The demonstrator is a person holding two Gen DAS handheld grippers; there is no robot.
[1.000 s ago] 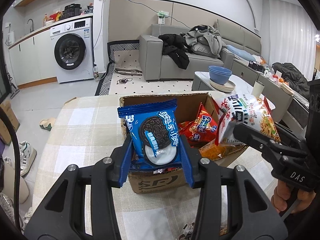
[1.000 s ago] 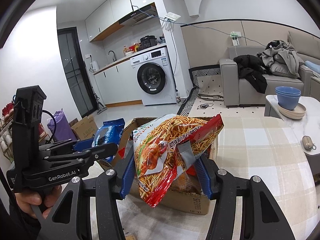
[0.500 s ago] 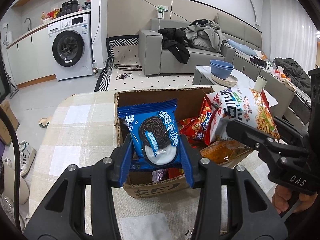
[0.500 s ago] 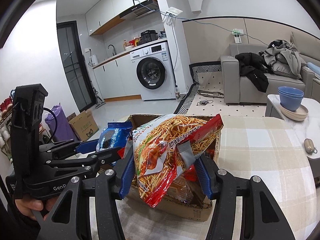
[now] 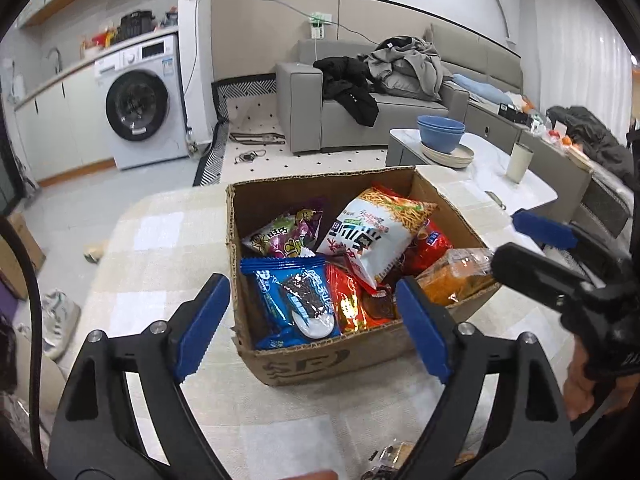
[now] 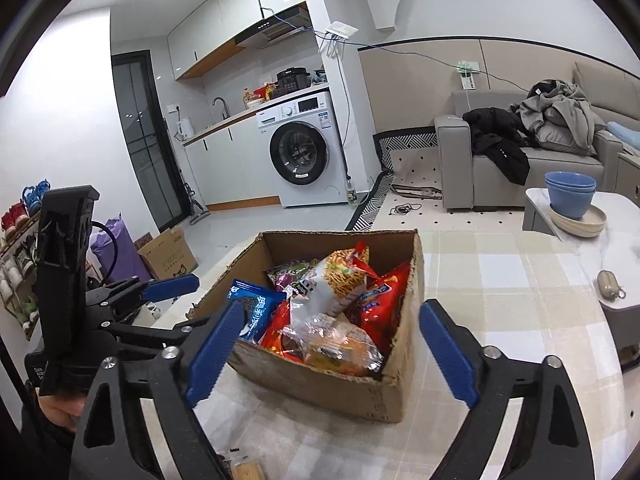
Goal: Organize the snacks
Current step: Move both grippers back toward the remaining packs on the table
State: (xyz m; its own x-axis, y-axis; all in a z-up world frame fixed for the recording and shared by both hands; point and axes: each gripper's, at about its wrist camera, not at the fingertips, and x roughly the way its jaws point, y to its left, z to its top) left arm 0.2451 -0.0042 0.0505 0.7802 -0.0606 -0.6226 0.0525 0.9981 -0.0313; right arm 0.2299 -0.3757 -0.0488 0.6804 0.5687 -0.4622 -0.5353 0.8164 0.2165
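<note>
Both grippers hang spread wide and empty at the cardboard box (image 5: 304, 364). The left gripper (image 5: 314, 320) frames the blue cookie packet (image 5: 294, 300), which lies in the box's near-left corner, long axis running 11 to 5 o'clock. The white noodle bag (image 5: 372, 236) leans across the middle, top pointing to 1 o'clock. The right gripper (image 6: 326, 354) sits just before the box's near edge.

Left gripper (image 5: 314, 326) empty, jaws spread wide before cardboard box (image 5: 320, 364) on counter (image 5: 168, 236). Blue cookie pack (image 5: 296, 304) and noodle-snack bag (image 5: 372, 236) lying inside box. Right gripper (image 5: 536, 244) at right.
</note>
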